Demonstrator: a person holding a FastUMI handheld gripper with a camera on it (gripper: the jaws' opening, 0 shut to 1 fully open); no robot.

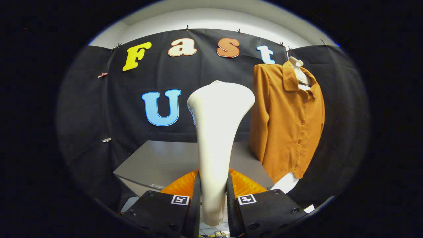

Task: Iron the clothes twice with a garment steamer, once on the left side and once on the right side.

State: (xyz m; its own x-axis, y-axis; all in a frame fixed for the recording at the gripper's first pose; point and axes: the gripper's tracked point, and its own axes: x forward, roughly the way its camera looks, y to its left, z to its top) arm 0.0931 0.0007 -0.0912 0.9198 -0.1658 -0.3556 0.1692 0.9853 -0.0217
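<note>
A white garment steamer [216,138] stands upright between my fingers, its handle clamped by both and its wide head raised above them. My gripper [213,195] is shut on that handle. An orange-brown button shirt [287,122] hangs on a white mannequin form [299,71] to the right of the steamer and farther off, its front turned this way. The steamer head is left of the shirt and apart from it.
A grey table [165,162] lies beyond my fingers, below and behind the steamer. The mannequin's white base [287,182] shows under the shirt hem at the table's right corner. Black cloth walls close the booth behind and at both sides.
</note>
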